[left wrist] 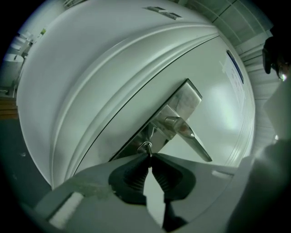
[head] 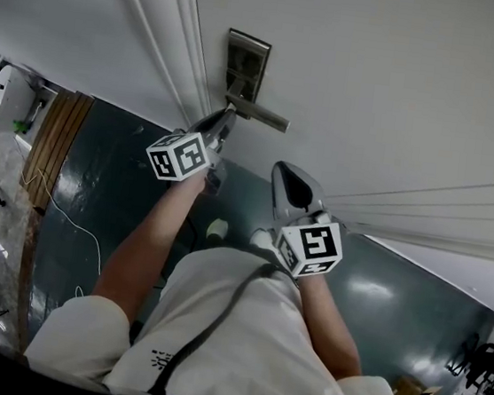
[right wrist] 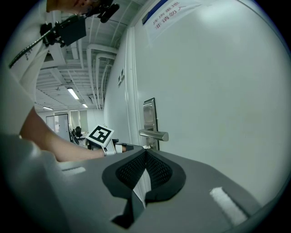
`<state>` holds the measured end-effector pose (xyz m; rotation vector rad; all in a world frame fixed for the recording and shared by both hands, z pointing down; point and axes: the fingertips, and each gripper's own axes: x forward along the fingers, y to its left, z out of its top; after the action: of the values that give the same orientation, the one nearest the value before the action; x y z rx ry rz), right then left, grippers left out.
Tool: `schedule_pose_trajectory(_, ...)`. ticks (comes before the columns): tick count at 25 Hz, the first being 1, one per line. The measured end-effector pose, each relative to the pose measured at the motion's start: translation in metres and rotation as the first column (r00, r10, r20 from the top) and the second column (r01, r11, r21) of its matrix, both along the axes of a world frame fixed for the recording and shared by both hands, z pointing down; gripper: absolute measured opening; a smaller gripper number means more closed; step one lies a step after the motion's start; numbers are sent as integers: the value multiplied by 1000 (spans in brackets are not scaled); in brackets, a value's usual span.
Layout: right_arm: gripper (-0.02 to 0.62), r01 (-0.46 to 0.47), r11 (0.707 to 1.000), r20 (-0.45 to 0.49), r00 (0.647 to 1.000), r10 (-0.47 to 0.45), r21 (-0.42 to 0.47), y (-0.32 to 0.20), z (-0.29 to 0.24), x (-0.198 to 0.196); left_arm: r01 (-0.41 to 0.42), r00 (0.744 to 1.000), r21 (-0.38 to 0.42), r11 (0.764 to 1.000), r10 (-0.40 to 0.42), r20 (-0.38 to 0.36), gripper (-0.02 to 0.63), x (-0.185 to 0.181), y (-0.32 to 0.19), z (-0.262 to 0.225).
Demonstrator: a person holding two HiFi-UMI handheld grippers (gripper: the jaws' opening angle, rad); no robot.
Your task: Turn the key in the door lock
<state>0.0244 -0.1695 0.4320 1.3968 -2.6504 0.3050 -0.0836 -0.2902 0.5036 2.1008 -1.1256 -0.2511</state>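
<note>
Key (left wrist: 146,147) clamped between left gripper (left wrist: 150,158) tips.

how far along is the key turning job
Done: the key sits in the lock plate below the handle. In hand: the left gripper is pinched on the key's head. Left: how far it is turned can't be read here; the right gripper, shut and empty, is off the door.

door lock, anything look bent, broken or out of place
Nothing stands out. The key sits in the lock plate under the handle, pinched by the left claw; plate and handle look intact. The right claw is shut, away from the door.
</note>
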Motion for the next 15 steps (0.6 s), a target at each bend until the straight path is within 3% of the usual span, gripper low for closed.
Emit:
schedule_pose_trajectory(2,8,-1,1000,5,1000,1,7,-1,-1,-1,1,999,-29,1000,-3,-51,31,-2,-1,3)
schedule_pose_trajectory(6,8,-2,1000,3,1000,2,6,-2,3,-2,-2,971,-84,996,-18,-238,26,-2,-2,1)
schedule_pose_trajectory(10,8,-5,1000,1,1000,5,-2,-1,2,-2,-4,953,-114,993,-31,-301,26,-1,-2,-1)
schedule_pose_trajectory(15,8,-3,1000,-6,1000,2,-6,0,4,-3,-20,893,-171,985,-59,-446,26,-1,-2,0)
